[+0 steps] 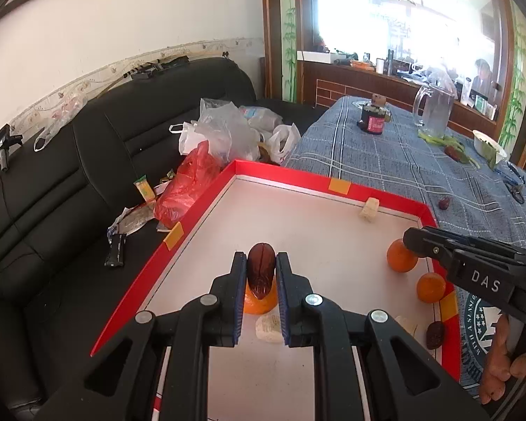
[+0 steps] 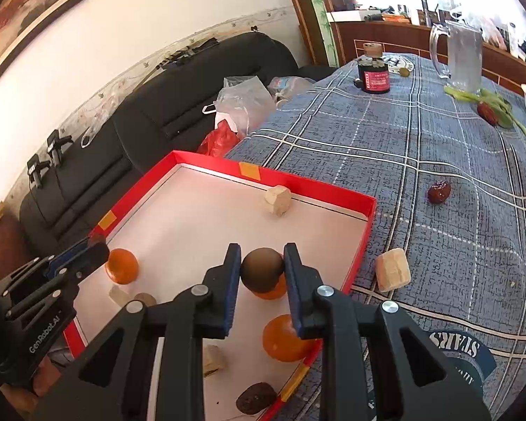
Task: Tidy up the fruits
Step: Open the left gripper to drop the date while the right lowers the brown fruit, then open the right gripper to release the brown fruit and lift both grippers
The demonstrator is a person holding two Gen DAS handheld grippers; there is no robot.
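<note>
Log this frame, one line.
left gripper: shut on date | right gripper: shut on brown ball | both over red tray

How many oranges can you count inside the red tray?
3: one orange beside the left gripper, one under the right gripper's brown fruit, one nearest.

"DAS" in white on the right gripper (image 1: pixel 413 242) body, "GenRobot.AI" on the left gripper (image 2: pixel 98 251) body, "STARS" upside down on round emblem (image 2: pixel 463 351) of near tablecloth, jar label unreadable

The right gripper (image 2: pixel 262 270) clamps a brown ball (image 2: pixel 262 269) over the red tray (image 2: pixel 359 231), oranges (image 2: pixel 284 340) beneath.
</note>
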